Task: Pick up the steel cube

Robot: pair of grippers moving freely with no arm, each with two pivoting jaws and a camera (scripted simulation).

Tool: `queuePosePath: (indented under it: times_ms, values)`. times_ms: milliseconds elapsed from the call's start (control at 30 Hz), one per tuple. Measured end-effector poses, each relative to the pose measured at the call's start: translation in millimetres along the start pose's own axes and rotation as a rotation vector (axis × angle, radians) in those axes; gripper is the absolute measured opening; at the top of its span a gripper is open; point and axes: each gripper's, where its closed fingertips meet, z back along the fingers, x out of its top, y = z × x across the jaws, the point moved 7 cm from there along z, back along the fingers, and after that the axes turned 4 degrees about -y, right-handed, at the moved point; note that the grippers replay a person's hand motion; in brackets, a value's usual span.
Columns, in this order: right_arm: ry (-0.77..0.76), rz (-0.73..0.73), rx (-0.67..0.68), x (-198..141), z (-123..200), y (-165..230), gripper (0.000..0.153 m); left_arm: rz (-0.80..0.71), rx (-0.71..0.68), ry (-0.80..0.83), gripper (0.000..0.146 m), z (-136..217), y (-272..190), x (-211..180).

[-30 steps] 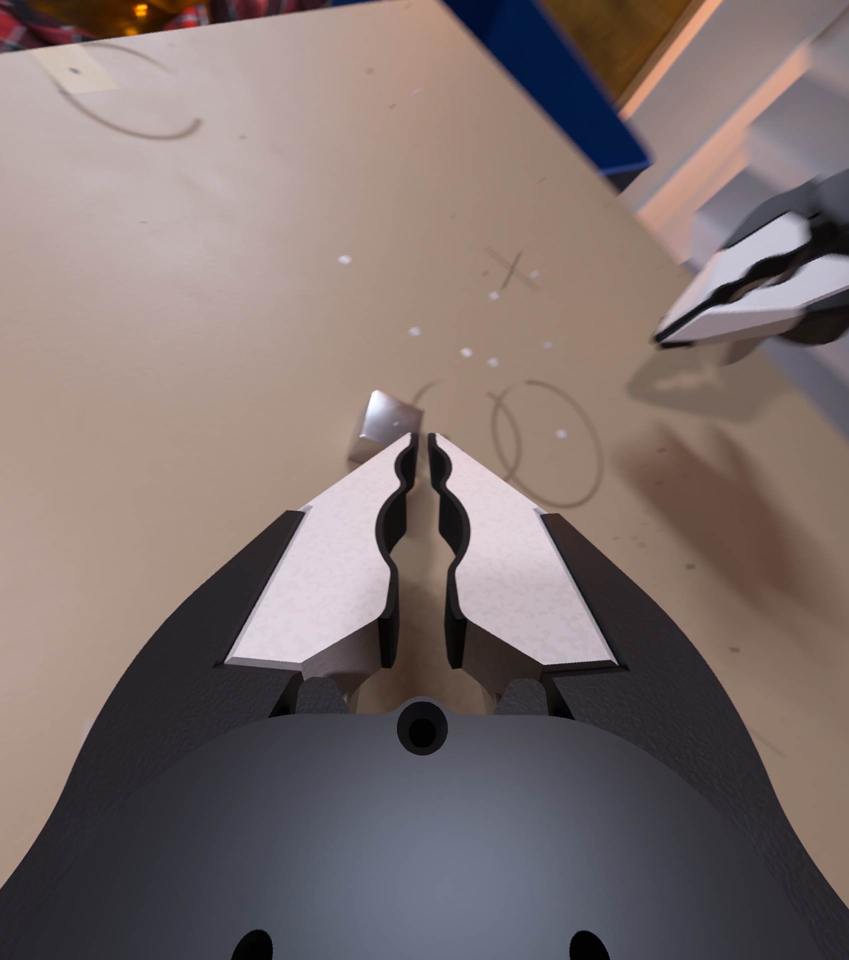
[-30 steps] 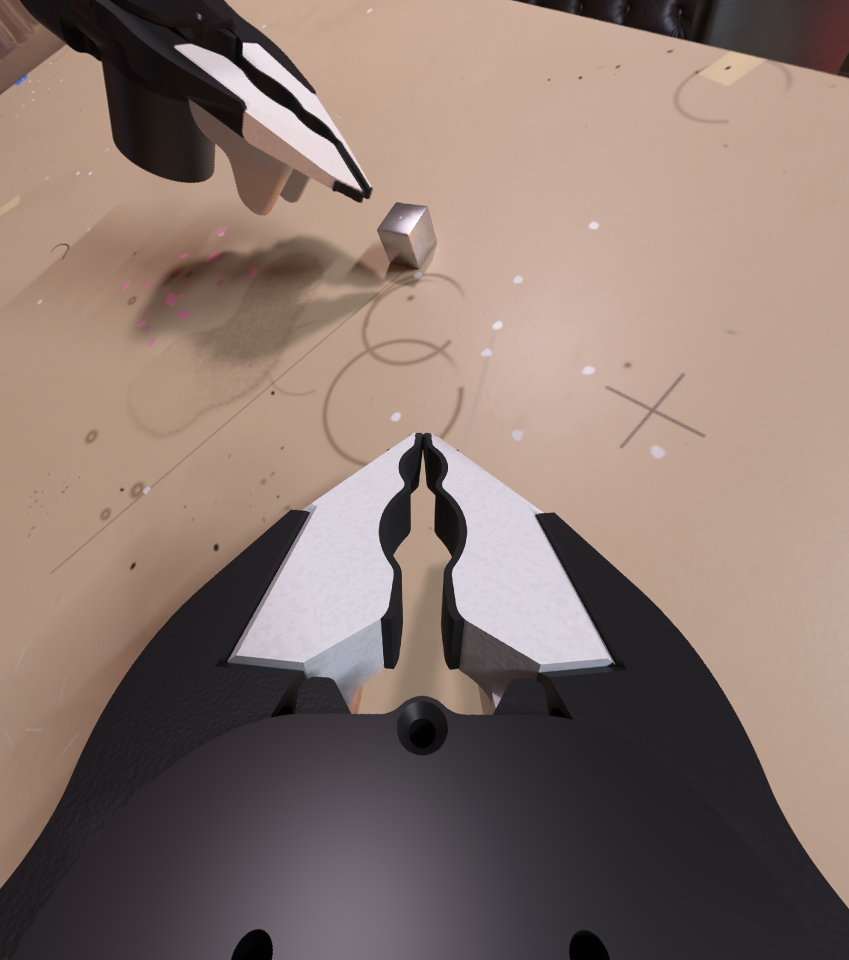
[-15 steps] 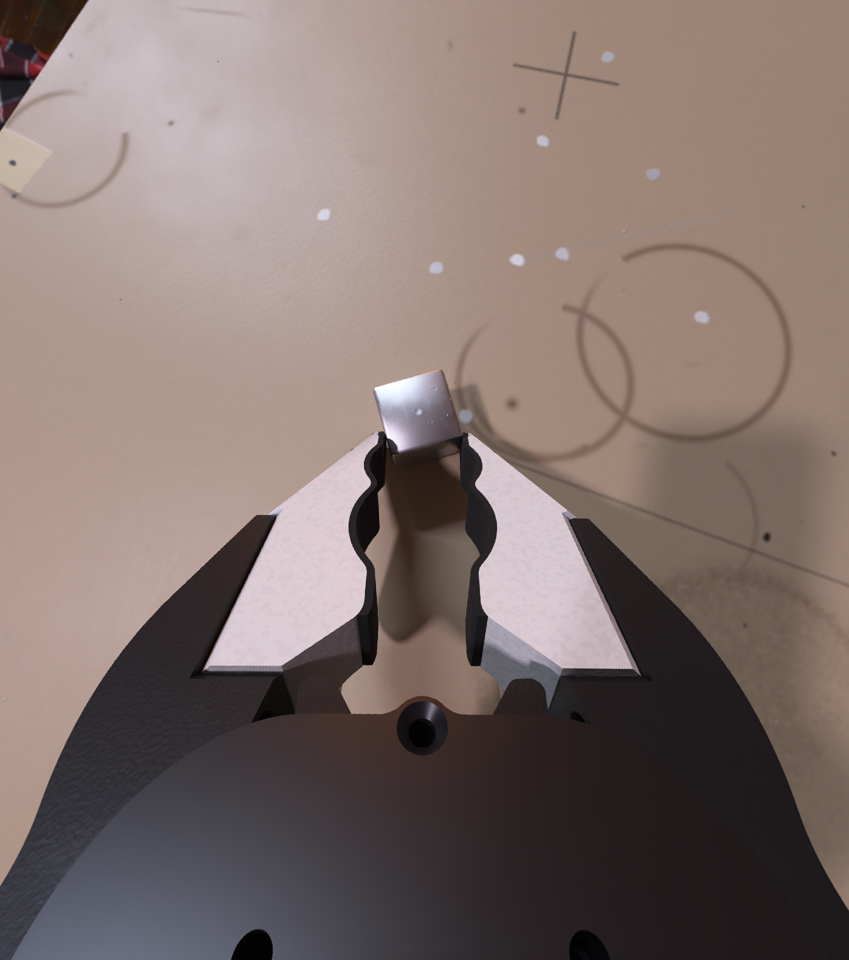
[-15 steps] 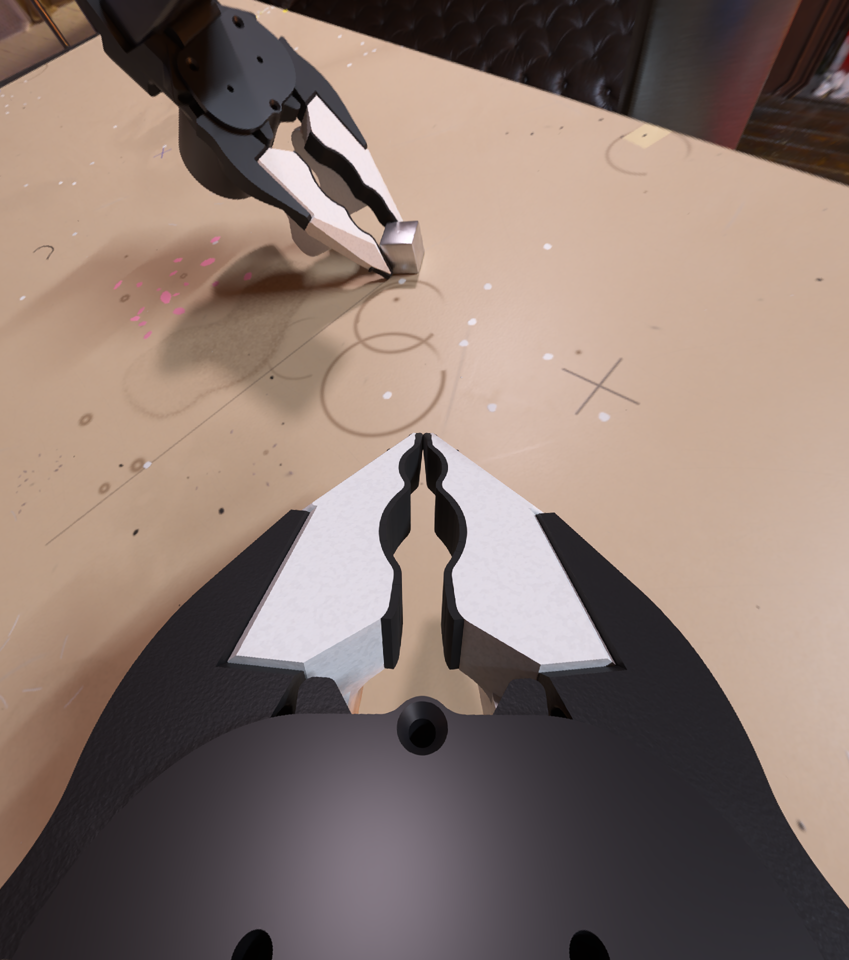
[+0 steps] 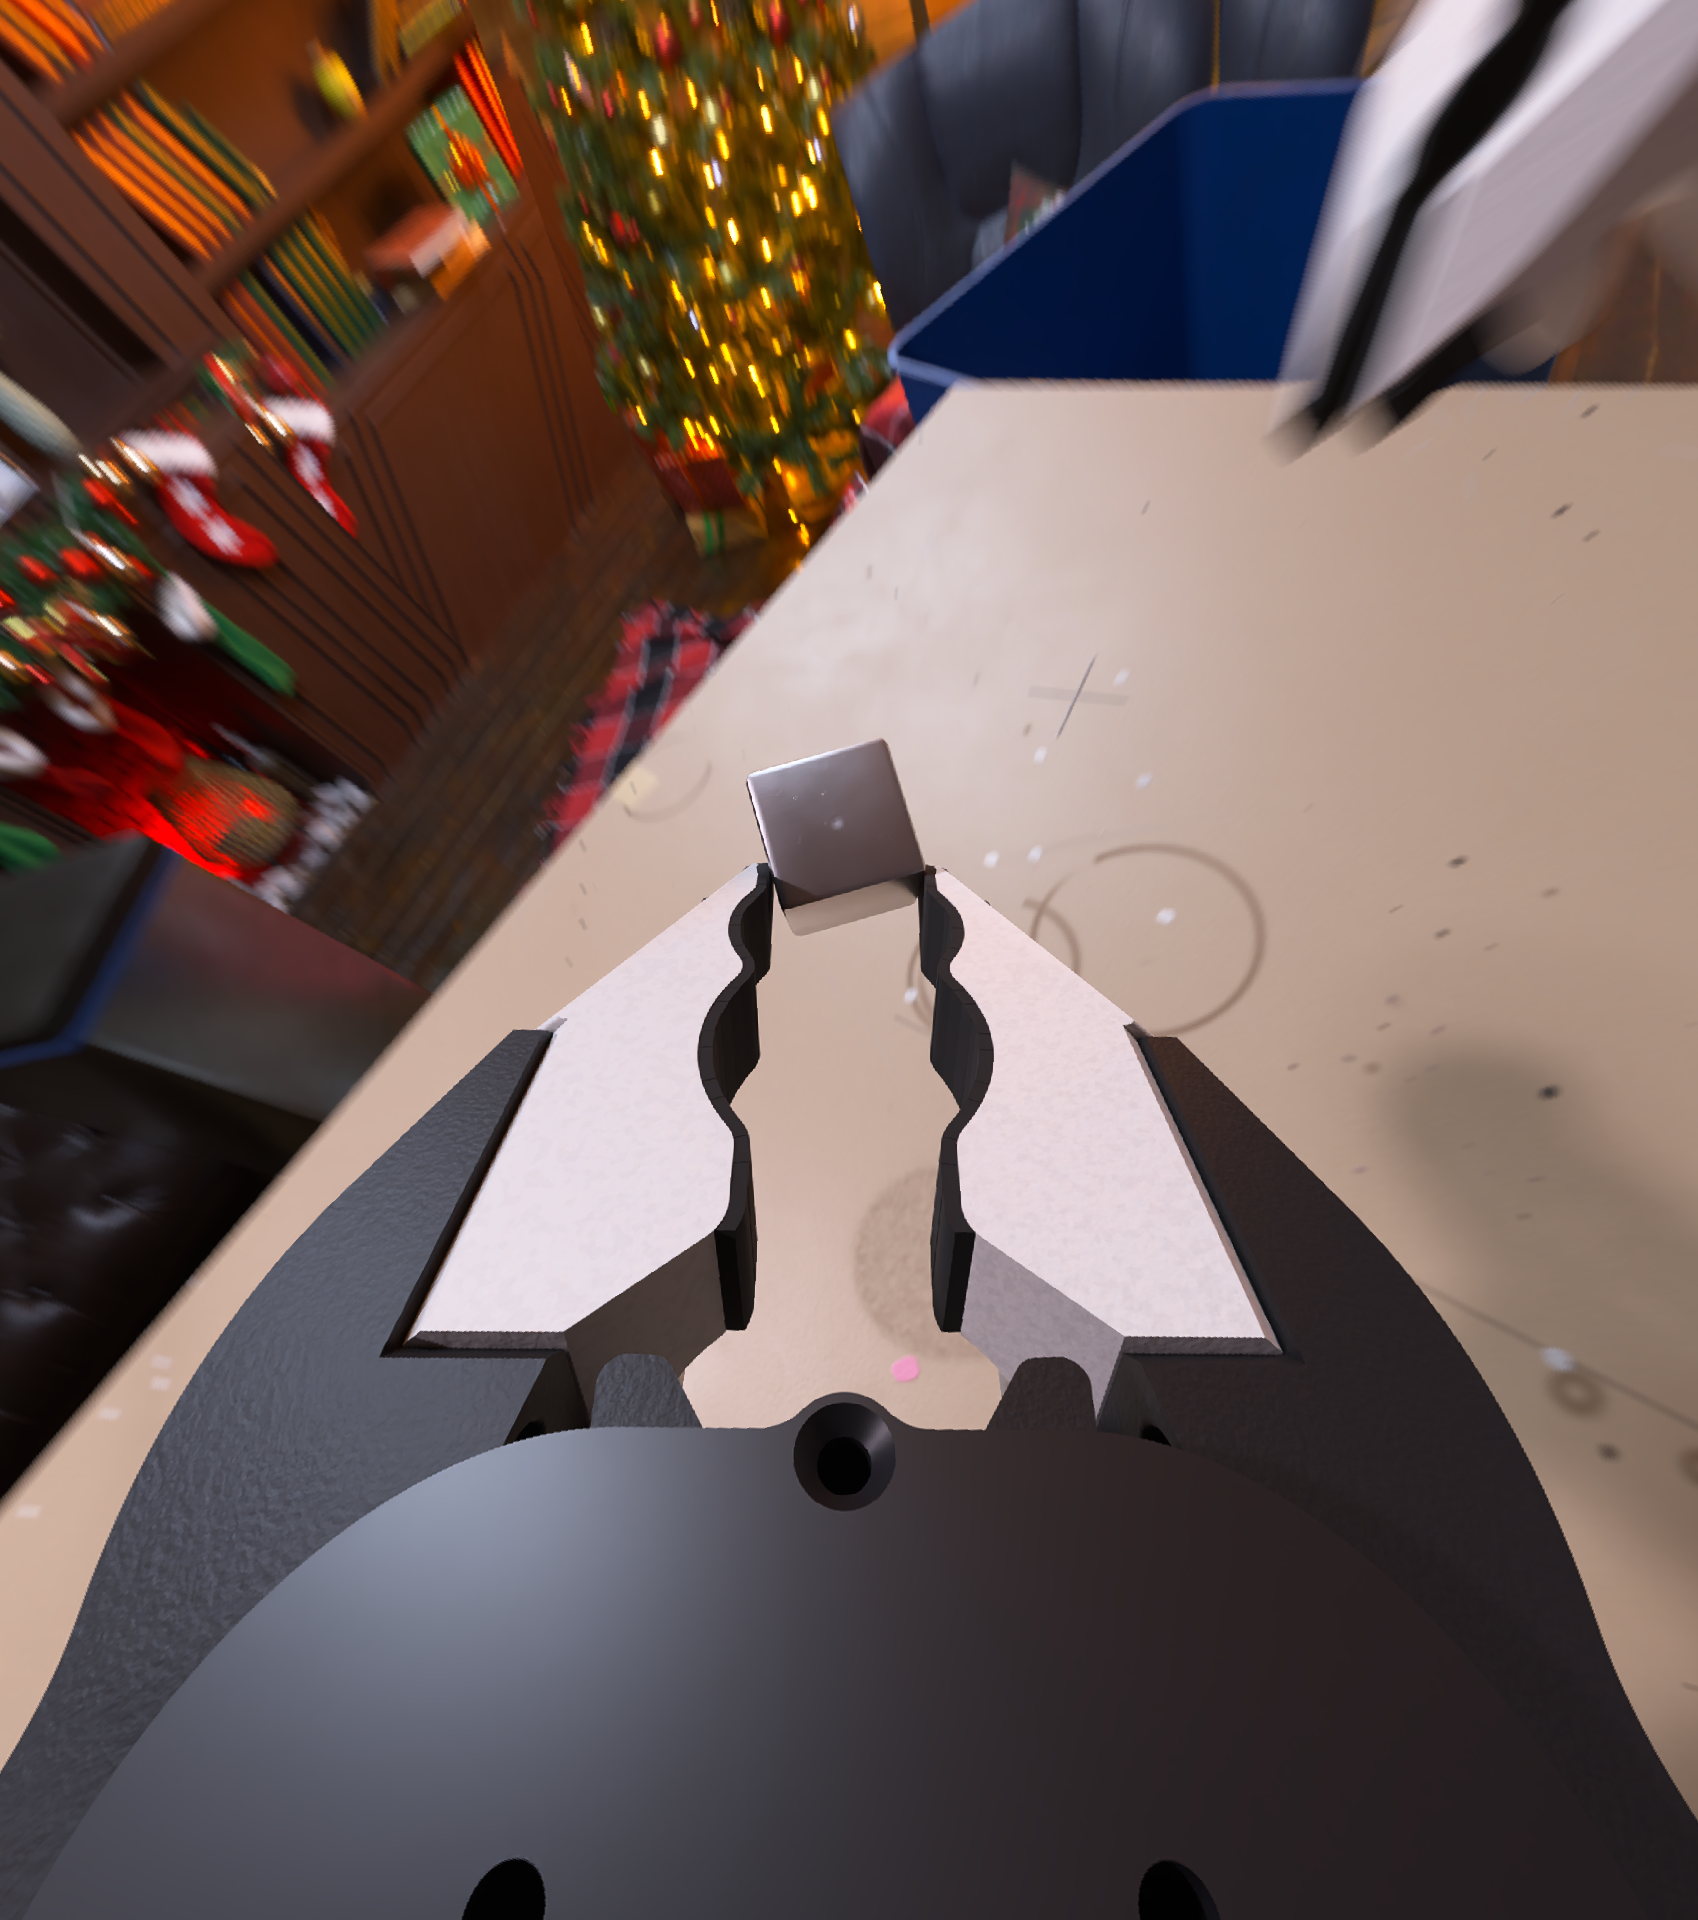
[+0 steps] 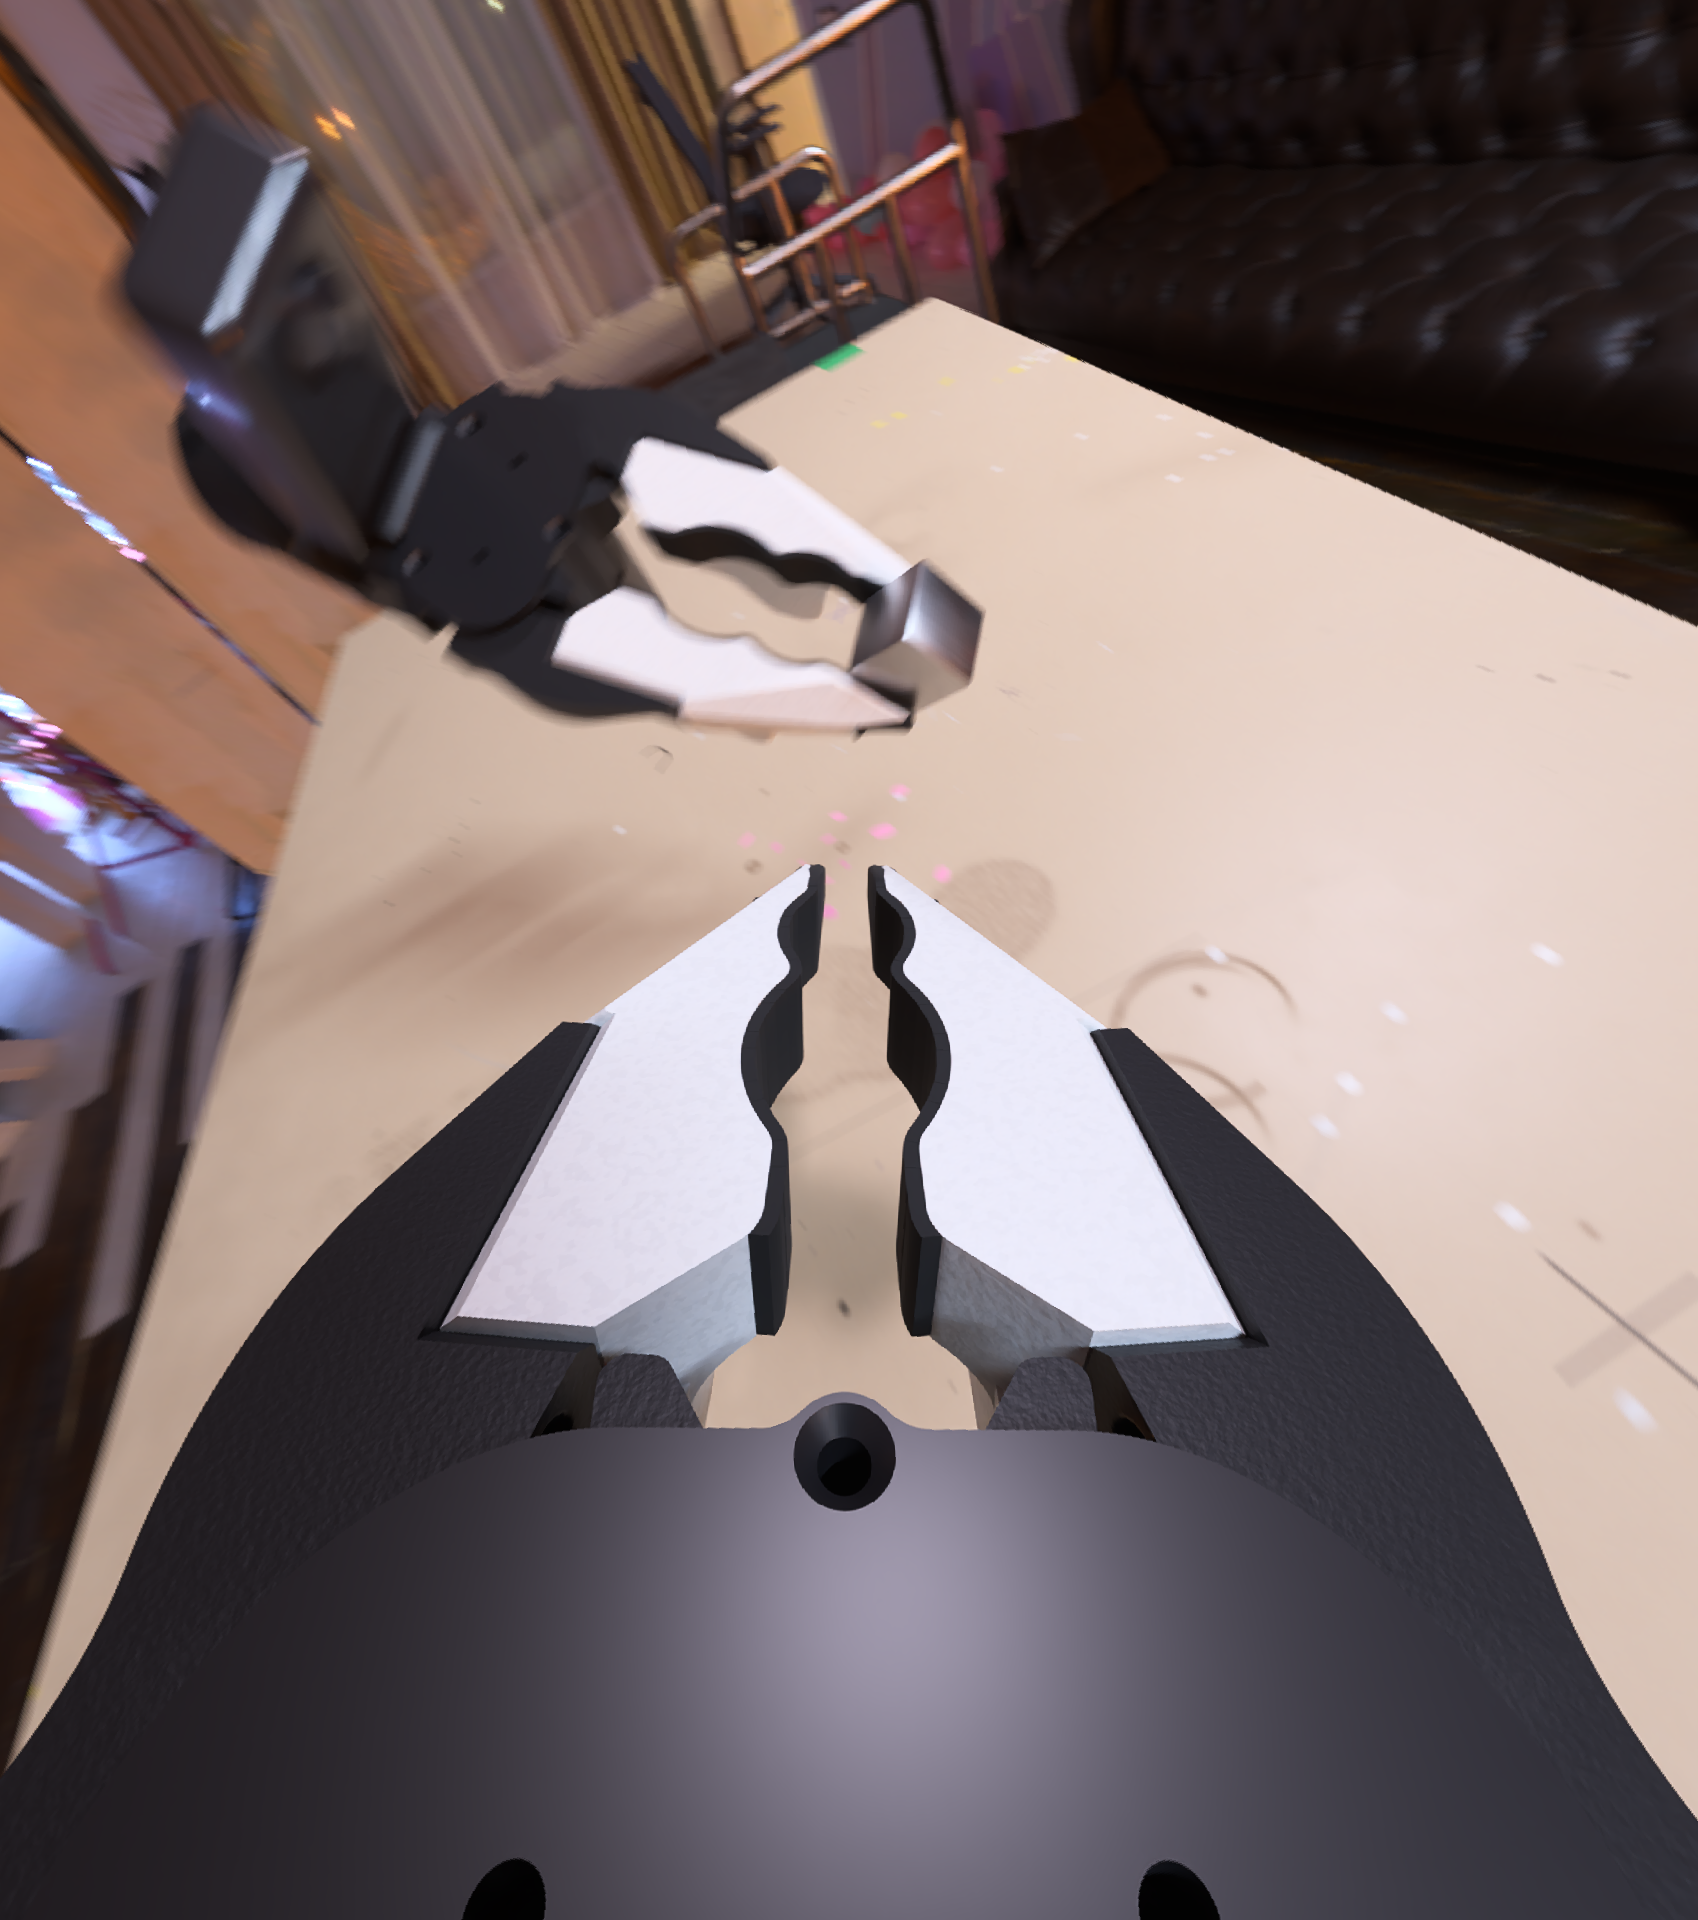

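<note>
We find the left gripper (image 5: 845, 883) nearest in its own view, its jaws pinching the steel cube (image 5: 834, 821) at the very tips; the cube sits tilted, one corner turned upward, and being equal on all sides it shows us no long axis; the right wrist view shows the same cube (image 6: 923, 634) held clear above the table (image 6: 1344, 727), with bare surface under it. Beneath the left gripper the tan table (image 5: 1447, 727) carries only drawn circles, a cross mark and scattered specks; nothing stands between the jaws and the cube. The right gripper (image 6: 845, 883) hovers over the table with its jaws slightly parted and nothing between them; in the left wrist view it (image 5: 1344, 416) appears blurred at the upper right, well apart from the cube. Beyond the far table edge we note a blue bin (image 5: 1136, 260); we cannot tell its contents; farther off stand a lit tree (image 5: 720, 208) and dark shelving.
</note>
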Motion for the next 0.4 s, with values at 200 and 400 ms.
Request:
queuePosePath:
  times_ms: [200,400]
  values:
    - [-0.017,-0.152,0.243,16.3,-30.3,23.4,0.021,-0.087,0.08,-0.091,0.028,51.5,-50.3,61.1]
    - [-0.029,-0.22,0.38,7.7,-26.9,42.3,0.022,-0.078,0.129,-0.092,0.028,66.5,-72.4,66.1]
